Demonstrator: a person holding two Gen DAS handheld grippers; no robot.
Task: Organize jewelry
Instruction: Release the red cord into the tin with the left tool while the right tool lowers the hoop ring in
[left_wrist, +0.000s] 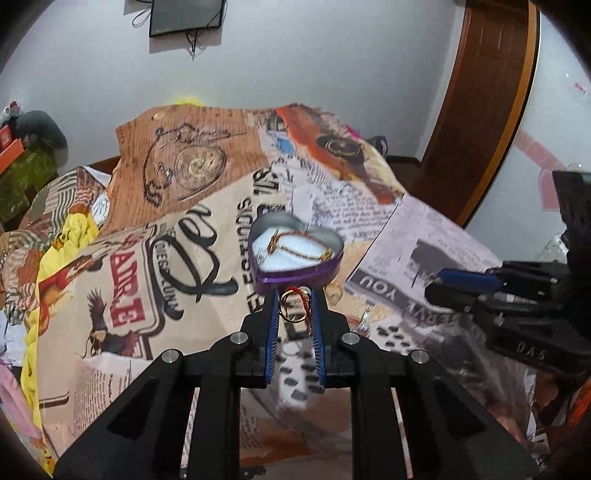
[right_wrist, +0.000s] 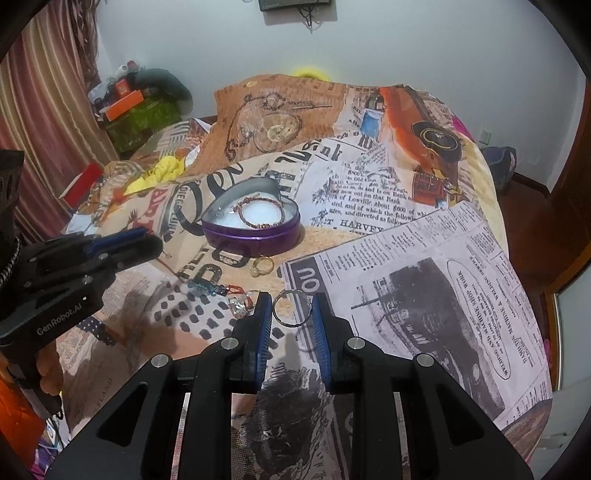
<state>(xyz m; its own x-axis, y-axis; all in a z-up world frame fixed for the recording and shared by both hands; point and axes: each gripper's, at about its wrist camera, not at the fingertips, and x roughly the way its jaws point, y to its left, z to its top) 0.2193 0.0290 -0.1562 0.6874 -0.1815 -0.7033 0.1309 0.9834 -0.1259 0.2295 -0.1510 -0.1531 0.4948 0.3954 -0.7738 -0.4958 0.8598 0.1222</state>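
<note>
A bed covered in a newspaper-print quilt (right_wrist: 369, 192) fills both views. At 12 o'clock from the left gripper (left_wrist: 294, 306), a purple heart-shaped tin (left_wrist: 295, 254) sits open with a red-gold bracelet (right_wrist: 260, 212) lying on its white lining. The left tongs are narrow, pinching a gold bangle (left_wrist: 293, 307) wound with red thread, just short of the tin's near wall. The right gripper (right_wrist: 291, 308) has its tongs part open around a silver ring (right_wrist: 290, 307); whether they touch it, I cannot tell. At 11 o'clock from it lie a gold ring (right_wrist: 261, 266), a blue beaded piece (right_wrist: 207, 287) and a crumpled silver piece (right_wrist: 239, 306).
</note>
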